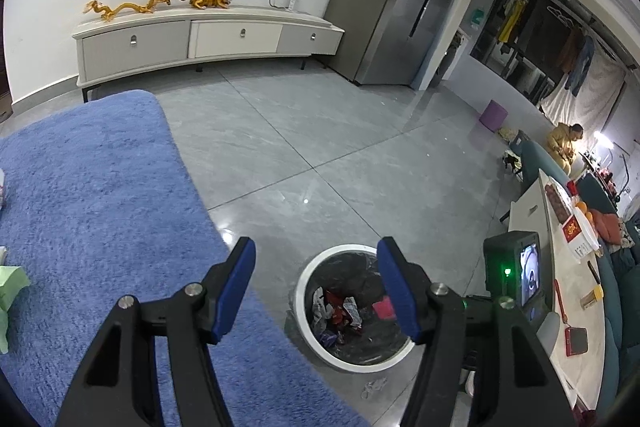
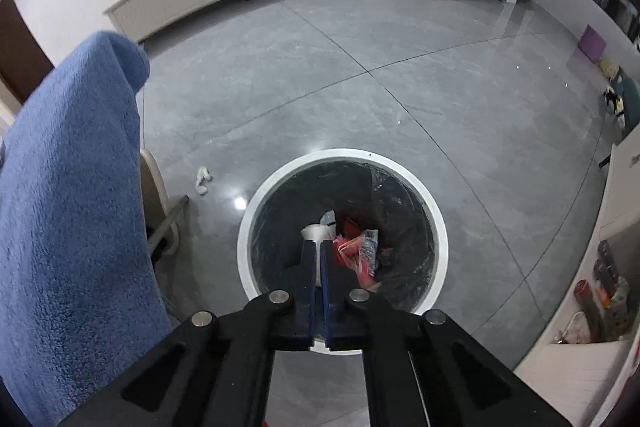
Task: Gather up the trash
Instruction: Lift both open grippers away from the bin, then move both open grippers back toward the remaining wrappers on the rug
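A round white-rimmed bin (image 1: 305, 281) (image 2: 437, 227) with a dark liner stands on the grey floor. It holds red and white wrappers (image 1: 344, 311) (image 2: 362, 247). My left gripper (image 1: 316, 247) is open and empty, hanging over the edge of the blue blanket (image 1: 100, 207) and the bin. My right gripper (image 2: 319, 245) points down into the bin with its blue pads together. A white scrap (image 2: 316, 231) shows just past its tips; I cannot tell whether it is pinched or lying in the bin. A crumpled white tissue (image 2: 203, 179) lies on the floor left of the bin.
The blue blanket (image 2: 68, 207) drapes over a seat on the left, with a green paper (image 1: 12, 283) on it. A clear wrapper (image 1: 374, 387) lies on the floor near the bin. A white table (image 1: 568, 307) with clutter stands right. A TV cabinet (image 1: 200, 39) lines the far wall.
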Motion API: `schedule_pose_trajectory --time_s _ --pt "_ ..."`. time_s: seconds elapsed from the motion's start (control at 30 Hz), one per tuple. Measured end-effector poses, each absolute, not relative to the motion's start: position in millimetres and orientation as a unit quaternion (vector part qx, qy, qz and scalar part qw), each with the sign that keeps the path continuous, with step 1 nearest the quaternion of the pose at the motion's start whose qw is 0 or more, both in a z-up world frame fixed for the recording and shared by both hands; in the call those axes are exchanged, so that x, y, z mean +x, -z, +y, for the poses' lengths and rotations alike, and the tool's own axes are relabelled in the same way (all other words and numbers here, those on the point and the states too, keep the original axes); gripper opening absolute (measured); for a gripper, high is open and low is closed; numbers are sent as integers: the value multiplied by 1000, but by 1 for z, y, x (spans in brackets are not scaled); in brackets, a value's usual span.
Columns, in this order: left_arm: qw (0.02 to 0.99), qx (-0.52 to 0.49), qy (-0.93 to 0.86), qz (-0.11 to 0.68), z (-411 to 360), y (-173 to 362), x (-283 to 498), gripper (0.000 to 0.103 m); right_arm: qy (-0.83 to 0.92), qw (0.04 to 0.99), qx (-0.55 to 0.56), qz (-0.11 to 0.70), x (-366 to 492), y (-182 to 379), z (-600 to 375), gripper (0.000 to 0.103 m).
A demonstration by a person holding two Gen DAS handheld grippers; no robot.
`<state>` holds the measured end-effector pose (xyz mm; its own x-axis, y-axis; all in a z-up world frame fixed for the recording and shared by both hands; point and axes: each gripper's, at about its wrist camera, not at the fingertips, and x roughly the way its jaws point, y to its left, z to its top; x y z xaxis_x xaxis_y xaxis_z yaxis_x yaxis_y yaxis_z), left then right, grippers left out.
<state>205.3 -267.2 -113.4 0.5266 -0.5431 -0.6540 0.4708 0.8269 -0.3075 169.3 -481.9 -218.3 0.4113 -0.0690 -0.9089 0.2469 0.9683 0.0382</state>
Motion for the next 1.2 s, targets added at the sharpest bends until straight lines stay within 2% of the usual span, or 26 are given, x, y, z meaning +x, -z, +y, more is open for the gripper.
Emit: schedule_pose_trajectory --time_s 0.27,0.3,0.33,0.4,0.43,0.5,0.53,0.87,1.07,1.2 --pt "884 -41 273 377 -244 108 203 61 114 838 65 529 178 209 -470 3" --pt "886 -38 270 375 -242 107 201 61 115 841 65 525 178 207 -468 10" --pt "888 -36 267 372 -240 106 200 61 118 843 64 521 176 205 -468 25" --pt "895 -27 256 364 -237 104 196 62 127 852 61 505 174 198 -463 42" --pt "900 -20 249 358 -236 103 194 63 131 857 61 494 173 193 -460 43" --pt "908 -7 236 346 -236 100 189 72 143 865 63 477 169 188 -455 46" --pt "911 -4 231 341 -234 99 188 72 151 868 63 469 168 184 -453 50" --pt "929 -2 196 314 -222 88 174 73 225 901 78 363 126 143 -433 52" --pt "946 6 160 283 -197 75 153 73 252 923 71 281 98 108 -413 57" --pt "957 -1 133 259 -179 67 139 73 260 933 65 241 82 89 -400 64"
